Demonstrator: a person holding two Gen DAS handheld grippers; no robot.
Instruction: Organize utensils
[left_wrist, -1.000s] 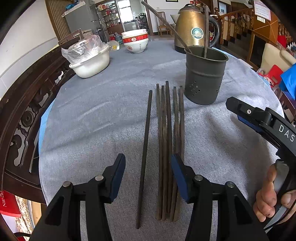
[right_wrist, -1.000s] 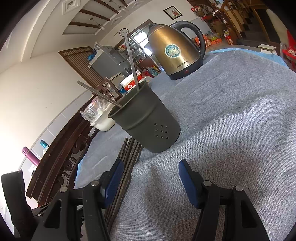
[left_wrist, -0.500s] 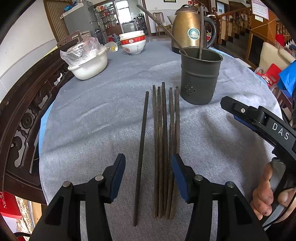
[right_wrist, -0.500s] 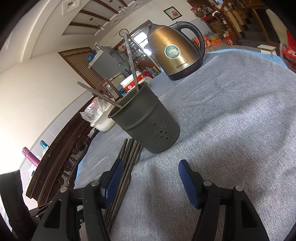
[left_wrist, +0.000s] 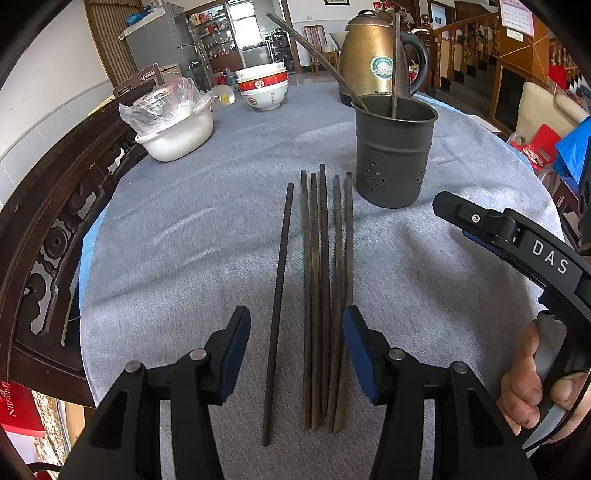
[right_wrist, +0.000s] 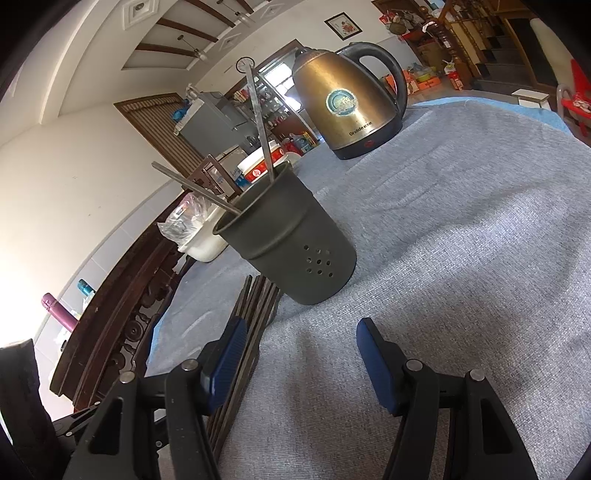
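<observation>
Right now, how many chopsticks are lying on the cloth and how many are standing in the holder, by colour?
Black chopstick on cloth: 1
Brown chopsticks on cloth: 5
Chopsticks in the holder: 2
Total: 8

holder (left_wrist: 393, 155) right-behind chopstick bundle (left_wrist: 325, 280) | lone chopstick (left_wrist: 279, 295) left (apart) — kettle (left_wrist: 376, 59) behind holder

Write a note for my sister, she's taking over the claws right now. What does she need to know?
Left claw: open, empty, hovering over the near ends of the chopsticks.
Right claw: open, empty, low over the cloth, facing the holder.
Holder: upright, two chopsticks inside.
On the cloth: five brown chopsticks bunched together, one black chopstick apart on their left.
Left: six chopsticks to put in the holder.
</observation>
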